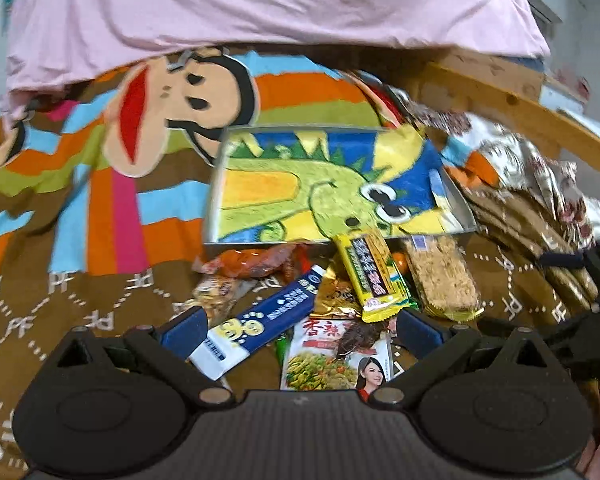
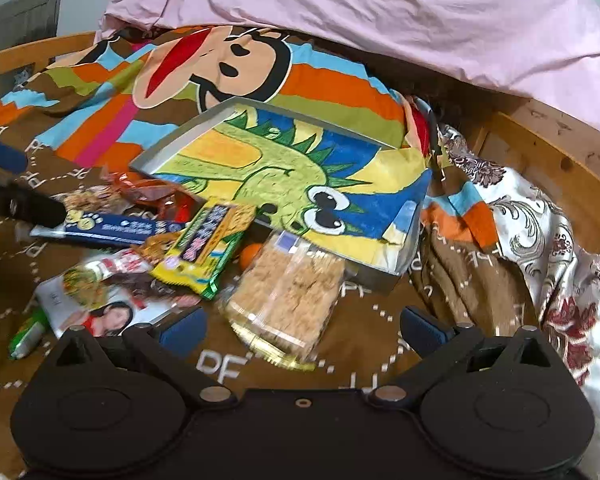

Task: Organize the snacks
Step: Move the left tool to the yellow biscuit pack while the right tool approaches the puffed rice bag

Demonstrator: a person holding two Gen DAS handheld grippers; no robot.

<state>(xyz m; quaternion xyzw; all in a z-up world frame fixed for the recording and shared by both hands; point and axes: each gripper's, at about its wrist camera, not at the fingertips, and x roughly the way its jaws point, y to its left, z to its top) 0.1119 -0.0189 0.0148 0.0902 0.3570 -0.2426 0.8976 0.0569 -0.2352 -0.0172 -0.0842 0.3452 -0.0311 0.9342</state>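
Observation:
A pile of snacks lies on a brown patterned blanket in front of a shallow box (image 1: 216,184) (image 2: 168,148) lined with a dinosaur picture. The pile holds a blue bar (image 1: 260,316) (image 2: 120,229), a yellow bar (image 1: 370,276) (image 2: 204,248), a clear pack of crispy cakes (image 1: 440,276) (image 2: 288,300), a white packet with a woman's photo (image 1: 336,360) (image 2: 96,304) and an orange-red packet (image 1: 256,260). My left gripper (image 1: 300,328) is open and empty over the blue bar and white packet. My right gripper (image 2: 302,326) is open and empty just before the crispy cakes.
A pink quilt (image 1: 260,0) (image 2: 380,8) lies behind the box. A wooden bed frame (image 1: 520,108) (image 2: 540,152) runs along the right. A floral cloth (image 2: 560,240) is bunched at the right. A small green packet (image 2: 28,338) lies at the left.

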